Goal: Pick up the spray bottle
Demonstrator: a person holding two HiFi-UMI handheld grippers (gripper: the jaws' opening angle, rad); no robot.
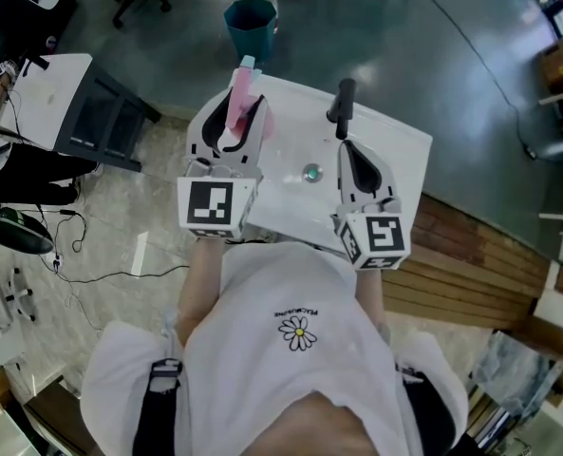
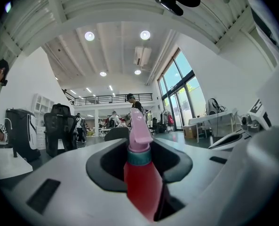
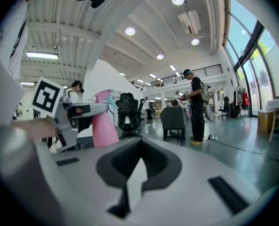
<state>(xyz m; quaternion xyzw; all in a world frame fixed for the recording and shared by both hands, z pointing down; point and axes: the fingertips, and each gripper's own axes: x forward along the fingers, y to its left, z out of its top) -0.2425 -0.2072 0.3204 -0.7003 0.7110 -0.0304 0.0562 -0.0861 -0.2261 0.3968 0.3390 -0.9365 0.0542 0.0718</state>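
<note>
I am gripping with my left gripper (image 1: 230,131), its fingers (image 2: 73,182) partly closed and clamped on the spray bottle (image 2: 140,178), one pressing against each side of the body just below the neck. The bottle is standing upright between them, over the far left part of the white table (image 1: 395,150); I cannot tell whether its base is resting on the top or is clear of it. It is showing a red-pink body that narrows toward the top, a teal collar around the neck, and a pale pink spray head rising above my fingers. In the right gripper view the same bottle is appearing as a pink cone held in the other gripper, off to my left. Near the middle of the table a small round greenish thing (image 1: 311,172) is lying apart from both grippers. Further right, I am holding my right gripper (image 1: 359,164) beside the left one, over the near side of the table, its fingers (image 3: 186,182) brought together with nothing between them and touching nothing.
</note>
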